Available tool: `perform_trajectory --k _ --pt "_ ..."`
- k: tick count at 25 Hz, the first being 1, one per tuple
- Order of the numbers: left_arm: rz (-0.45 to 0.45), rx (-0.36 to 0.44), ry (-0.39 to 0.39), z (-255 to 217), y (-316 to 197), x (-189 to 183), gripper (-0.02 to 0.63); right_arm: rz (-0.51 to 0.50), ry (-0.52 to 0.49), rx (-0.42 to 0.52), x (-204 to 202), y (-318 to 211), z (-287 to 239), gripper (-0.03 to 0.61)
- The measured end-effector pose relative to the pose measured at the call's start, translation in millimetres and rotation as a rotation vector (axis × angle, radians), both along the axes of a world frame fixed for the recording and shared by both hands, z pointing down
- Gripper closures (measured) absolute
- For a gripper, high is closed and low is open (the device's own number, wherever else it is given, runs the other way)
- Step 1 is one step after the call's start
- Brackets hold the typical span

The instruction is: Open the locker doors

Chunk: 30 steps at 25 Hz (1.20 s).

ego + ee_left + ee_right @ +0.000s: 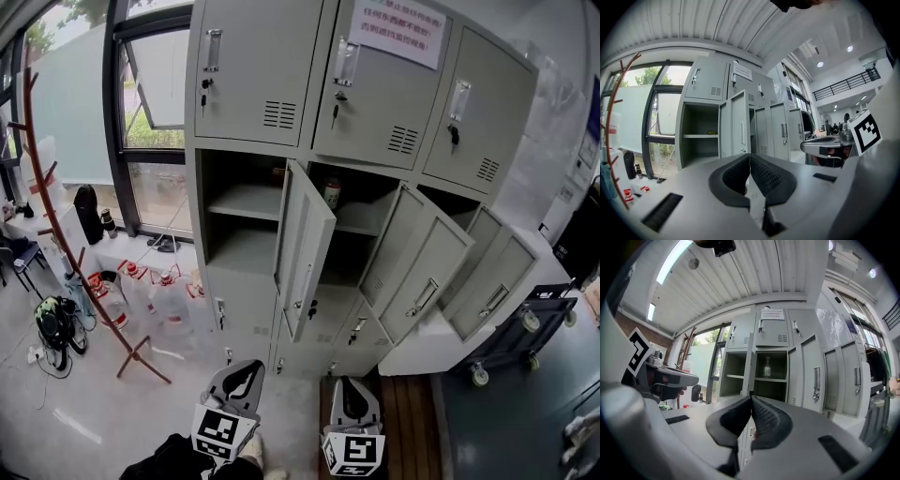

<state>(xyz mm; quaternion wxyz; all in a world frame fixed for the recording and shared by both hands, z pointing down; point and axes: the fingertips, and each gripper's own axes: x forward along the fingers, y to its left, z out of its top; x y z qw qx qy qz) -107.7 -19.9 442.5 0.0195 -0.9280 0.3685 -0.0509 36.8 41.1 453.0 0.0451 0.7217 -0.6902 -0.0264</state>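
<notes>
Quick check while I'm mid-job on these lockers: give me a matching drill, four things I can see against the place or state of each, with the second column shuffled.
Things:
1. top-left locker door
2. middle-left locker door
3. bottle
4. coat stand

Place or state:
A. on a shelf in an open compartment
B. shut
C. swung open
D. left of the lockers, near the window

Pairs: 1-B, 2-C, 3-A, 4-D
</notes>
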Motion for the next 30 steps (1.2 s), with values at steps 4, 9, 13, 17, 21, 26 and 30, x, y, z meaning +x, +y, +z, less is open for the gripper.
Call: perform_trajectory --k 4,9,13,17,21,26,30 --pt "0.006 -0.007 -0.004 5.0 7.8 1.4 0.589 0.002 0.0 -0.004 0.2 9.6 3.1 0.563" --pt "0.009 -0.002 -0.004 4.8 13.6 4.7 0.589 -0.003 0.007 -0.009 1.3 13.8 4.0 0.563" --pt "0.009 0.001 -0.007 4.0 15.6 6.3 0.589 -0.002 0.005 -0.007 2.2 16.3 4.0 0.563" --pt "0.01 0.003 -0.009 2.4 17.0 6.4 0.589 0.0 0.003 -0.004 2.8 17.9 2.8 0.563" --pt "0.01 0.007 -0.012 1.3 17.1 7.3 0.589 0.001 0.003 -0.001 3.7 17.1 1.6 0.563" --pt "0.014 0.01 -0.012 -0.5 16.9 9.3 0.589 0.002 0.003 -0.001 5.4 16.6 1.1 0.563" --pt "0.015 0.011 -0.012 -1.4 17.6 12.4 0.589 0.004 0.004 0.004 9.4 17.1 -1.7 0.563"
